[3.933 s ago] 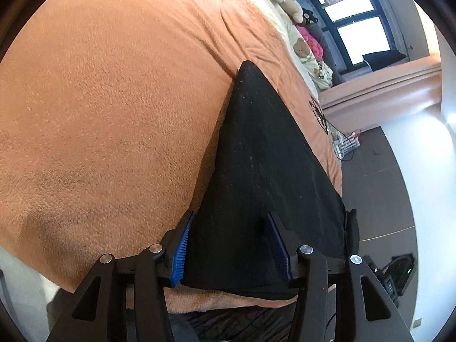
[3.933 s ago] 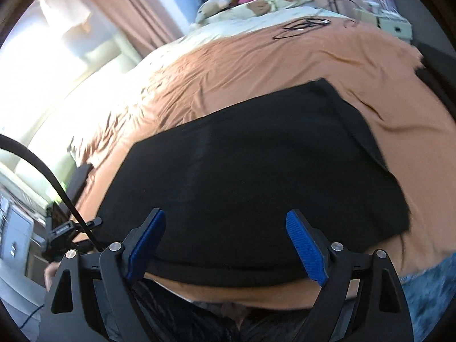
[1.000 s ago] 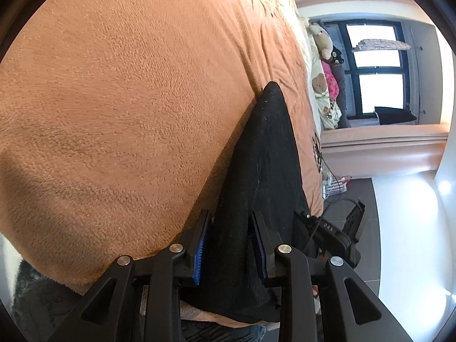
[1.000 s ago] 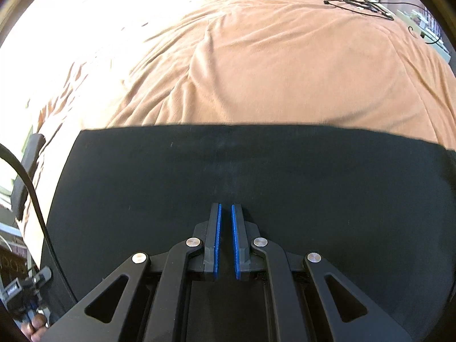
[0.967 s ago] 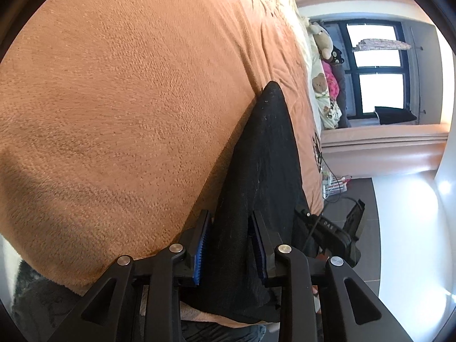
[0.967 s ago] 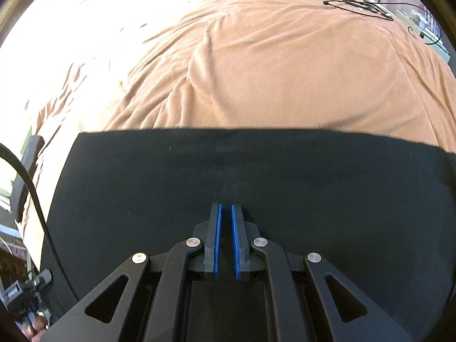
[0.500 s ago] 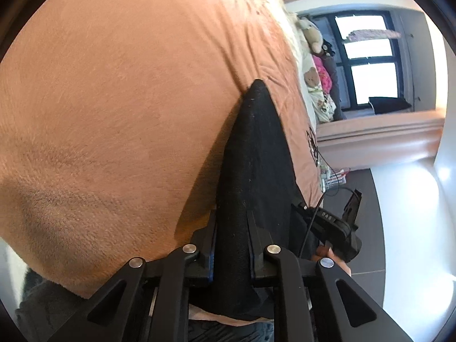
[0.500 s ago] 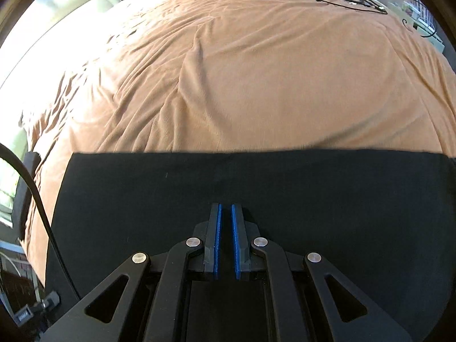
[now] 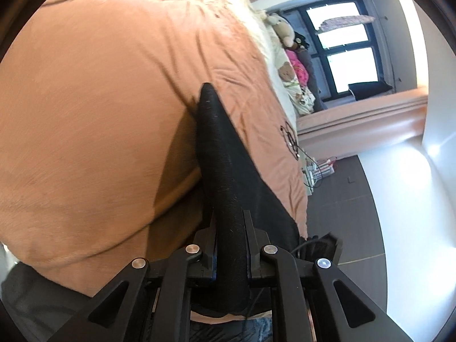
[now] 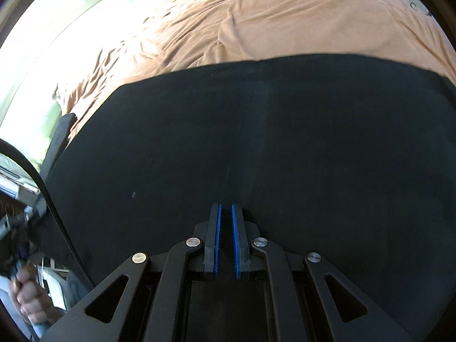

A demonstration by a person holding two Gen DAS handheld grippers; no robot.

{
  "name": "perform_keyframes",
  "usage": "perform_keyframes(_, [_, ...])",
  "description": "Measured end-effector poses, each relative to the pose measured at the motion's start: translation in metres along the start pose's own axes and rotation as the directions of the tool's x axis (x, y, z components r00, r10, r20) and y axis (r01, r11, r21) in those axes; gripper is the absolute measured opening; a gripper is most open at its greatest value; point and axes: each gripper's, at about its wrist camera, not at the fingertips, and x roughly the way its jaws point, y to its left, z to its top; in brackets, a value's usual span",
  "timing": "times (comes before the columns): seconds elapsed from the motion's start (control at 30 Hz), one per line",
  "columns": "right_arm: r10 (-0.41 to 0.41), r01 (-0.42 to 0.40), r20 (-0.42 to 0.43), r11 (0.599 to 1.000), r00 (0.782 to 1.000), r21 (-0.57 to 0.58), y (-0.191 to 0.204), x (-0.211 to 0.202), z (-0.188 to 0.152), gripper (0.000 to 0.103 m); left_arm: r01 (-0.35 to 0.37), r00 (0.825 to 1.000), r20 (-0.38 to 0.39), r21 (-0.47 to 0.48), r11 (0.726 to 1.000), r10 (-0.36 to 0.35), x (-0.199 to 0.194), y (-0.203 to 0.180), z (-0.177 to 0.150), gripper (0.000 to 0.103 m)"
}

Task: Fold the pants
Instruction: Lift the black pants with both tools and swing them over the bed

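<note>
While both tongs grip the black pants [image 10: 256,142], the left tongs [image 9: 230,245] just having closed and the right tongs [image 10: 225,239] pinched, you carry the edge across the bed [image 9: 99,99] for the fold.

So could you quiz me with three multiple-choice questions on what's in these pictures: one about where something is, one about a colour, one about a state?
1. Where do the pants lie?
A. on the brown bedspread
B. on the floor
C. on a chair

2. What colour are the pants?
A. white
B. black
C. red

3. How is the left gripper?
A. wide open above the bed
B. shut on nothing
C. shut on a ridge of the pants

Answers:
1 A, brown bedding shows beyond the cloth's far edge.
2 B, the cloth is black in both views.
3 C, its jaws have just been closing and a black fold is pinched between them.
</note>
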Motion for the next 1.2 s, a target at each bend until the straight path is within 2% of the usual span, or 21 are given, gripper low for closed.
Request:
perform_keyframes(0.13, [0.029,-0.029,0.020,0.999,0.999,0.029,-0.005,-0.013,-0.022,0.004,0.014,1.000,0.000,0.050,0.999,-0.014,0.003,-0.024,0.002,0.013])
perform_keyframes(0.27, [0.065,-0.065,0.003,0.997,0.998,0.032,-0.008,-0.014,-0.040,0.004,0.043,0.999,-0.009,0.100,0.994,-0.043,0.008,-0.051,0.003,0.013])
perform_keyframes(0.4, [0.104,-0.104,0.006,0.994,0.995,0.041,-0.016,-0.022,-0.048,0.004,0.067,0.998,-0.029,0.168,0.983,-0.063,0.016,-0.085,0.002,0.013])
perform_keyframes(0.63, [0.146,-0.153,0.145,0.988,0.979,0.036,-0.041,-0.067,-0.054,0.004,0.094,0.995,-0.069,0.256,0.962,-0.079,0.037,-0.132,-0.004,0.013])
perform_keyframes(0.83, [0.133,-0.151,0.226,0.986,0.965,0.067,-0.076,-0.103,-0.061,0.005,0.119,0.990,-0.112,0.317,0.941,-0.087,0.057,-0.167,-0.016,0.013])
perform_keyframes(0.97, [0.114,-0.148,0.277,0.983,0.954,0.107,-0.093,-0.127,-0.082,0.005,0.142,0.984,-0.151,0.352,0.925,-0.093,0.072,-0.184,-0.024,0.013])
perform_keyframes(1.0, [0.103,-0.145,0.292,0.982,0.951,0.125,-0.100,-0.135,-0.088,0.007,0.148,0.982,-0.163,0.361,0.921,-0.094,0.079,-0.190,-0.027,0.013])
perform_keyframes(1.03, [0.102,-0.149,0.303,0.980,0.948,0.134,-0.104,-0.140,-0.094,0.013,0.151,0.981,-0.170,0.366,0.918,-0.093,0.084,-0.195,-0.028,0.013])
perform_keyframes(1.13, [0.077,-0.141,0.337,0.975,0.938,0.170,-0.120,-0.154,-0.104,0.050,0.165,0.975,-0.201,0.387,0.907,-0.092,0.101,-0.208,-0.036,0.013])
perform_keyframes(1.2, [0.063,-0.141,0.370,0.972,0.927,0.188,-0.128,-0.163,-0.111,0.053,0.176,0.971,-0.222,0.404,0.898,-0.090,0.109,-0.215,-0.041,0.013])
